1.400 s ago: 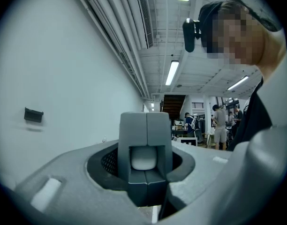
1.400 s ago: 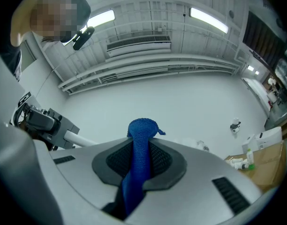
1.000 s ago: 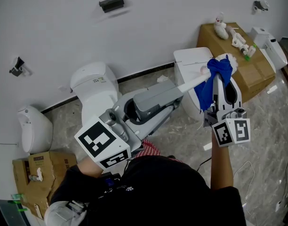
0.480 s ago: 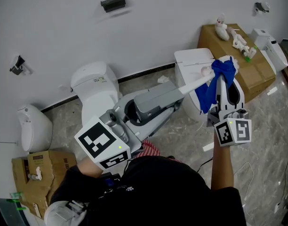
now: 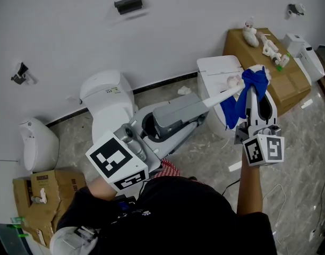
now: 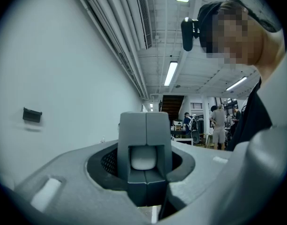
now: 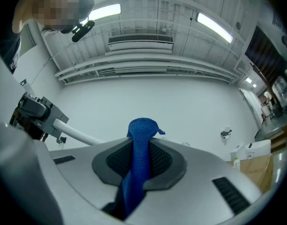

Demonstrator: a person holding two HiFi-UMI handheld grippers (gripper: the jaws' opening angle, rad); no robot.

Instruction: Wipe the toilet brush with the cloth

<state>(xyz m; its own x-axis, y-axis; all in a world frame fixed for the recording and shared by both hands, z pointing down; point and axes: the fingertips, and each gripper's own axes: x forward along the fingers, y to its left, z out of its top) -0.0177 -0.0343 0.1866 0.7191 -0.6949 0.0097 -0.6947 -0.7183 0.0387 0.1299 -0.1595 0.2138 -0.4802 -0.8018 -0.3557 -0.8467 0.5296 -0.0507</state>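
In the head view my left gripper (image 5: 204, 102) is shut on the white handle of the toilet brush (image 5: 222, 93), which slants up to the right. Its pale brush head (image 5: 234, 81) lies against the blue cloth (image 5: 238, 104). My right gripper (image 5: 253, 87) points up and is shut on that cloth, which bunches over the brush end and hangs down the left side. The left gripper view has the handle's rounded end (image 6: 144, 157) clamped between the jaws. In the right gripper view the cloth (image 7: 138, 165) runs up between the jaws, and the handle (image 7: 81, 136) crosses at the left.
A white toilet (image 5: 105, 95) stands by the wall on the left and a second white fixture (image 5: 217, 68) sits behind the brush. At the right is a cardboard box (image 5: 288, 84) carrying small items. Another box (image 5: 44, 191) and a white unit (image 5: 37, 144) are at the lower left.
My right gripper and the cloth have crept slightly right and up along the brush end. The left gripper has stayed nearly still.
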